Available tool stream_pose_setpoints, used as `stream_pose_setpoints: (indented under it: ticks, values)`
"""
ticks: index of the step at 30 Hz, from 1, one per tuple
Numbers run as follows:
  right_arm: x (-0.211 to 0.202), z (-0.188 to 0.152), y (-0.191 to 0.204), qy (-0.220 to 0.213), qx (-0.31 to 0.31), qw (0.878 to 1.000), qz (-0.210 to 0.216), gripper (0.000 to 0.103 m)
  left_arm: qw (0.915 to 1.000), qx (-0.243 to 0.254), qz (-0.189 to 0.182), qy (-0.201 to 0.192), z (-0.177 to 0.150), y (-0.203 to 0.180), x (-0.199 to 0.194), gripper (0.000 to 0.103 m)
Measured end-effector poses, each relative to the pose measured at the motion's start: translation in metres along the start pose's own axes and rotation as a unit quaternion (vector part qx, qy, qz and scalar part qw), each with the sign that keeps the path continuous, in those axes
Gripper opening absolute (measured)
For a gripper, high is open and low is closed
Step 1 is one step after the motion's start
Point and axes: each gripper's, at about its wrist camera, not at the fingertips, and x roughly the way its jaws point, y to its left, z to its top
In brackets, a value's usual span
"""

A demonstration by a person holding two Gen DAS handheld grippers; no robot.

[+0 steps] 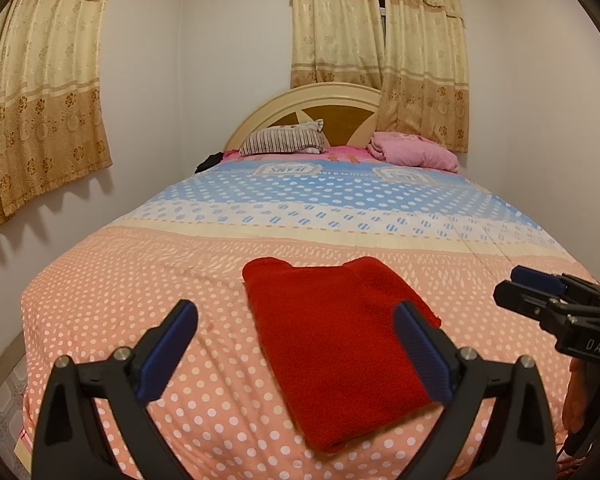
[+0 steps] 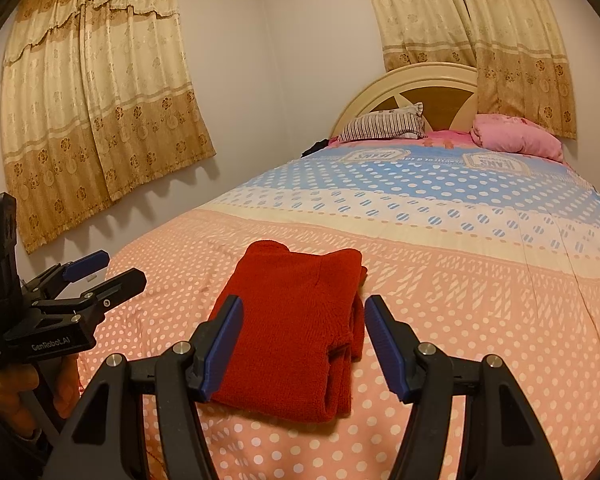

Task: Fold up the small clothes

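Observation:
A red knitted garment lies folded into a neat rectangle on the pink dotted bedspread, near the foot of the bed. It also shows in the right wrist view. My left gripper is open and empty, hovering just above the garment's left half. My right gripper is open and empty, above the garment's near end. The right gripper also shows at the right edge of the left wrist view. The left gripper shows at the left of the right wrist view.
A striped pillow and a pink bundle of bedding lie at the headboard. A dark item sits at the bed's far left edge. Curtains hang on the left wall.

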Motion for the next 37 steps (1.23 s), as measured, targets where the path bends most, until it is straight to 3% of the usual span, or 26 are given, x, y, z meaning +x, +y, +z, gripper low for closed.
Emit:
stream_pose_setpoints:
  ticks: [37]
  values:
    - [-0.004, -0.004, 0.011, 0.002, -0.006, 1.0, 0.007, 0.064, 0.9997, 0.009, 0.02, 0.004, -0.001, 0.004, 0.003, 0.103]
